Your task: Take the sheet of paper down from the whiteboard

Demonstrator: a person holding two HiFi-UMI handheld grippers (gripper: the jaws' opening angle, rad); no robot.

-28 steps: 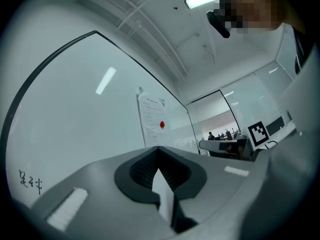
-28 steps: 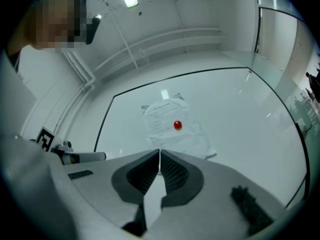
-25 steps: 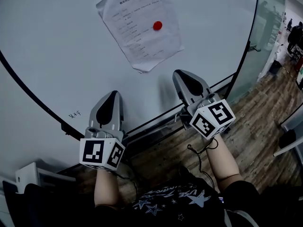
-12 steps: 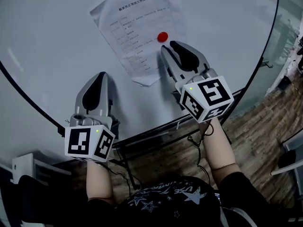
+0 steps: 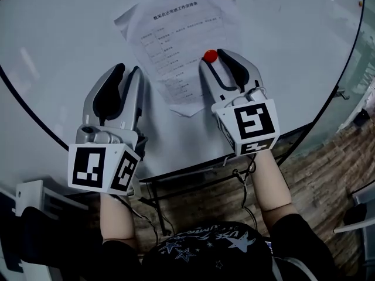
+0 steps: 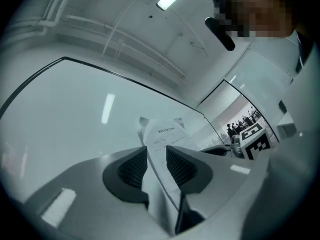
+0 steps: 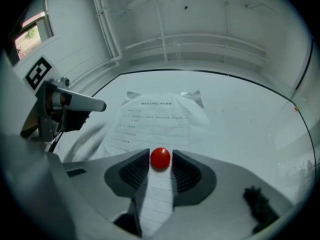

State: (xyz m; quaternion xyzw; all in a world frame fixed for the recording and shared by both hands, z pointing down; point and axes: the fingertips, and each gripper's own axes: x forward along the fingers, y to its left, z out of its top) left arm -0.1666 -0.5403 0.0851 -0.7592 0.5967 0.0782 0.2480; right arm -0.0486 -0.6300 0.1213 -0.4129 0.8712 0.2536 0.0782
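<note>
A printed sheet of paper [image 5: 170, 43] hangs on the whiteboard [image 5: 58, 34], pinned by a round red magnet [image 5: 210, 55]. My right gripper [image 5: 217, 60] is up at the sheet. Its jaws have just been opening, and the magnet [image 7: 160, 158] sits between the tips with the pads not pressing on it. My left gripper [image 5: 126, 71] is just left of the sheet's lower left edge. Its jaws have just been opening too, and the paper [image 6: 161, 134] shows through the gap of the left gripper [image 6: 156, 156], ungripped. In the right gripper view the paper [image 7: 155, 116] is creased at its top corners.
The board's black frame [image 5: 328, 107] curves round below and to the right. Beyond it are a glass partition [image 5: 366, 69] and wood flooring [image 5: 316, 174]. A white unit [image 5: 35, 198] stands at lower left. Cables hang under the board's bottom edge.
Both grippers rose up the board to the sheet. The right one moved left onto the red magnet. Both pairs of jaws went from shut to open.
</note>
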